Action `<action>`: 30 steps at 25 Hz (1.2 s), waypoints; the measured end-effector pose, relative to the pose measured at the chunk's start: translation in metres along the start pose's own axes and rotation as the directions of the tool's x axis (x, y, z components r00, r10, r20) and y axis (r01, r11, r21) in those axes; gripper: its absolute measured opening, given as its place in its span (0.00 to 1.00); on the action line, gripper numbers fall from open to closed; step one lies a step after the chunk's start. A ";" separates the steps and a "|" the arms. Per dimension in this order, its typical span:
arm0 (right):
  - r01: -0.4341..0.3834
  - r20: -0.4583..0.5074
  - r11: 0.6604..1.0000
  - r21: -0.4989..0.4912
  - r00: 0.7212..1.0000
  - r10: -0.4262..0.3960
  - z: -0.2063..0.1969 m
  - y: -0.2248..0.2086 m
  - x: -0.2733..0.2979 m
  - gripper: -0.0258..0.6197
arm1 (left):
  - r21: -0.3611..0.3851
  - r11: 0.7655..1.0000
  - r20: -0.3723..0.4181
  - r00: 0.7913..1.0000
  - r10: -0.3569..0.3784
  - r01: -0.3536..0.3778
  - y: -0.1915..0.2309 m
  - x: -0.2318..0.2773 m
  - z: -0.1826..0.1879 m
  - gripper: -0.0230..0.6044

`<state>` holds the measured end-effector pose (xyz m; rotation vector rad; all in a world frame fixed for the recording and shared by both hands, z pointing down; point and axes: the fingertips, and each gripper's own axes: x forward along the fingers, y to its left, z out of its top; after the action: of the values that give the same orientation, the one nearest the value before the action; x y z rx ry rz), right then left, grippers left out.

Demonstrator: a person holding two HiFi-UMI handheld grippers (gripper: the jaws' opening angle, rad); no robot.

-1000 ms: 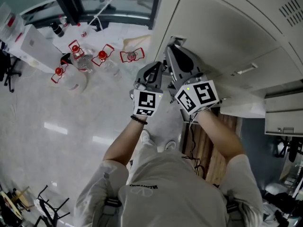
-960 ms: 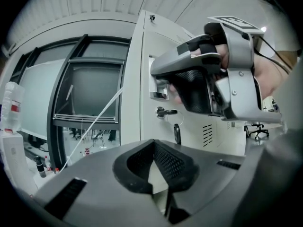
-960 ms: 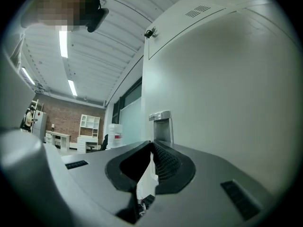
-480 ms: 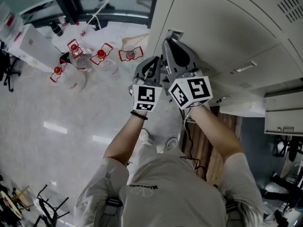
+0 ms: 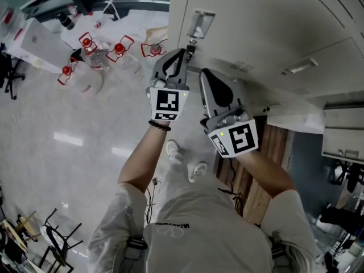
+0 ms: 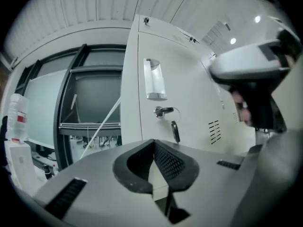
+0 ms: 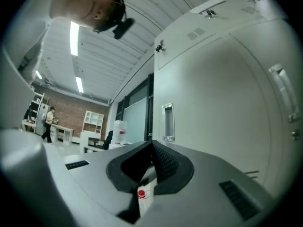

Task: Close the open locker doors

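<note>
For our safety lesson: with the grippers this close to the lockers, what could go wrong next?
1. The key sticks out of the lock just ahead of the shut left gripper; a careless push may bend it.
2. An open locker door juts out low on the right; turning, the person could bump it.

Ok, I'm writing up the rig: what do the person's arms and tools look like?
The left tool and right tool are pale grey shells with black textured pads. Each carries a white cube with black square markers. A light short-sleeved shirt leaves the forearms bare; a dark beaded bracelet sits on the left wrist.
</note>
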<state>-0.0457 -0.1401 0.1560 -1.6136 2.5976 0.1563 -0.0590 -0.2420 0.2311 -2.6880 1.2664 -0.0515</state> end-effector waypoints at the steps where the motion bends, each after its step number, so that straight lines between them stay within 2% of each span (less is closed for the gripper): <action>1: -0.007 0.002 1.000 -0.023 1.000 0.008 -0.006 0.007 -0.022 0.06 | 0.016 1.000 0.023 1.000 0.020 -0.020 0.001 -0.004 0.002 0.04; 4: 0.015 -0.005 1.000 -0.024 1.000 -0.015 -0.028 0.011 -0.094 0.06 | 0.098 0.994 0.078 0.996 0.047 -0.055 -0.019 -0.032 0.003 0.04; 5: 0.020 -0.025 1.000 -0.016 0.999 -0.020 -0.042 0.008 -0.118 0.06 | 0.132 0.990 0.061 0.997 0.041 -0.049 -0.037 -0.045 -0.007 0.04; 7: 0.035 -0.082 0.999 0.014 0.996 -0.033 -0.083 -0.002 -0.162 0.06 | 0.159 0.987 -0.029 0.999 0.019 -0.014 -0.082 -0.074 -0.047 0.04; 10: 0.083 -0.176 0.994 0.073 0.982 -0.069 -0.140 -0.006 -0.223 0.06 | 0.070 0.997 -0.189 0.982 -0.024 0.038 -0.161 -0.124 -0.114 0.04; 13: 0.099 -0.212 0.992 0.073 0.974 -0.082 -0.177 -0.008 -0.274 0.06 | -0.013 0.998 -0.246 0.967 -0.067 0.066 -0.237 -0.154 -0.157 0.04; 16: 0.127 -0.223 0.990 0.060 0.968 -0.111 -0.211 -0.016 -0.314 0.06 | -0.064 0.994 -0.261 0.960 -0.104 0.090 -0.300 -0.172 -0.189 0.04; 19: 0.178 -0.228 0.983 0.042 0.960 -0.164 -0.244 -0.034 -0.346 0.05 | -0.091 0.991 -0.235 0.965 -0.115 0.096 -0.345 -0.173 -0.211 0.04; 22: 0.221 -0.228 0.975 0.024 0.951 -0.210 -0.275 -0.060 -0.368 0.05 | -0.085 0.991 -0.216 0.968 -0.124 0.107 -0.380 -0.160 -0.229 0.04; 26: 0.272 -0.220 0.962 0.026 0.940 -0.260 -0.298 -0.084 -0.387 0.06 | -0.066 0.991 -0.206 0.970 -0.127 0.116 -0.411 -0.142 -0.242 0.05; 27: 0.282 -0.221 0.959 0.030 0.938 -0.268 -0.301 -0.088 -0.391 0.06 | -0.067 0.991 -0.208 0.969 -0.130 0.118 -0.417 -0.139 -0.244 0.06; 30: 0.291 -0.220 0.956 0.023 0.935 -0.279 -0.304 -0.093 -0.401 0.06 | -0.068 0.991 -0.227 0.966 -0.125 0.112 -0.433 -0.129 -0.250 0.21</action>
<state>0.2107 0.1367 0.5023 -2.0668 2.4435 -0.1147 0.1633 0.0933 0.5557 -2.8700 1.1782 -0.3610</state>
